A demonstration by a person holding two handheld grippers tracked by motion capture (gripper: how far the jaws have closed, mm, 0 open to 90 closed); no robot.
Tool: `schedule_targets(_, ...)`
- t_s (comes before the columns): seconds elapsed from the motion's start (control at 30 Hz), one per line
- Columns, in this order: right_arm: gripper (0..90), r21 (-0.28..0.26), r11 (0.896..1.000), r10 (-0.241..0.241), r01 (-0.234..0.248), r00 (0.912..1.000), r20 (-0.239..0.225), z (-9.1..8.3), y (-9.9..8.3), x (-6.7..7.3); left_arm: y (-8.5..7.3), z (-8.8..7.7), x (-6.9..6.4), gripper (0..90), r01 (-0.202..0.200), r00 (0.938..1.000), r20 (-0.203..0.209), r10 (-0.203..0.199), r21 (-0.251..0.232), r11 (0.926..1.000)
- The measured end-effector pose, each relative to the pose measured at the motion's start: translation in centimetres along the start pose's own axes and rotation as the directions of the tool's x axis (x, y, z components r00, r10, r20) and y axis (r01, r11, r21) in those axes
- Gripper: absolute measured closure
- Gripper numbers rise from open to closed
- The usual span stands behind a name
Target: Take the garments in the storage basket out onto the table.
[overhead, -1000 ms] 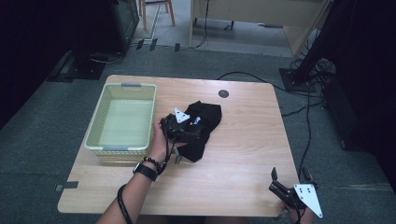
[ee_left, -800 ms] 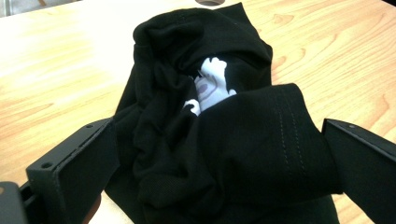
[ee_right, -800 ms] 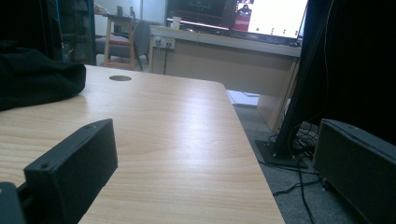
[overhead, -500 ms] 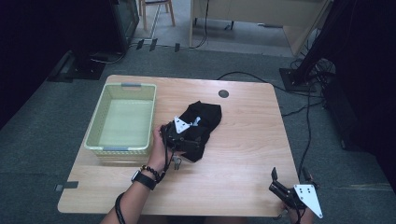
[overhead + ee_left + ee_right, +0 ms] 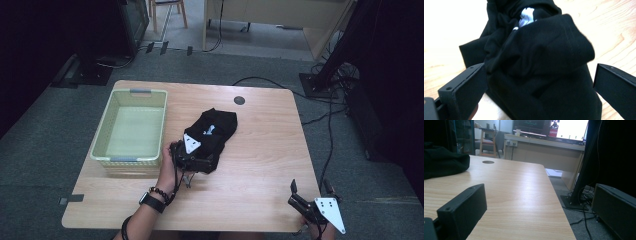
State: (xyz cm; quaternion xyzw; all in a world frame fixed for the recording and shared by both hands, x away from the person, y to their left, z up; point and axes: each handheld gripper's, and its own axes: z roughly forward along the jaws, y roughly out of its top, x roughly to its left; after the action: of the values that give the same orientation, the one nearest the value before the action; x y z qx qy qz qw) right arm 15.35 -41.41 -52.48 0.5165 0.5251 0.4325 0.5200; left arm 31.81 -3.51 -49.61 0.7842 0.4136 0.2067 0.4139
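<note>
Left gripper (image 5: 539, 82) has its jaws wide either side of the black garment (image 5: 212, 135) mid-table, not clamped yet. Basket (image 5: 102, 150) beside it sits empty, so prob. nothing's done. Right gripper (image 5: 307, 192) idles wide apart at table's near-right corner.

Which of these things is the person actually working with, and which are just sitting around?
In use: black garment; left gripper, jaws open around it; likely the basket beside it.

Lying about: right gripper, idle at the table corner; floor cables; chair.
</note>
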Motion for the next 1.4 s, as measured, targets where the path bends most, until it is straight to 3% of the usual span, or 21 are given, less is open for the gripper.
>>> schedule_targets(0.43,0.0,0.000,1.000,0.001,-0.001,1.0000,0.002,0.0,0.0,0.0,-2.8,-0.2,-0.3,0.0,0.021,0.9998,-0.005,-0.022,-0.007,0.9997)
schedule_targets(0.63,0.0,0.000,1.000,0.001,-0.001,1.0000,0.002,0.0,0.0,0.0,-3.1,-0.6,-0.4,0.0,0.024,0.9997,-0.009,-0.024,-0.015,0.9996)
schedule_targets(0.83,0.0,-0.001,1.000,0.001,-0.001,1.0000,0.002,0.0,0.0,0.0,-3.6,-1.2,-0.9,0.0,-0.014,0.9998,-0.013,0.014,-0.009,0.9999)
schedule_targets(1.13,0.0,-0.002,1.000,0.002,-0.002,1.0000,0.007,-0.1,0.0,0.0,-4.2,-2.2,-0.8,0.0,0.017,0.9995,-0.025,-0.018,-0.019,0.9997)
schedule_targets(1.4,0.0,-0.004,1.000,0.003,-0.003,0.9999,0.010,-0.1,0.0,0.0,-4.8,-3.0,-0.7,0.0,0.016,0.9992,-0.035,-0.017,-0.023,0.9996)
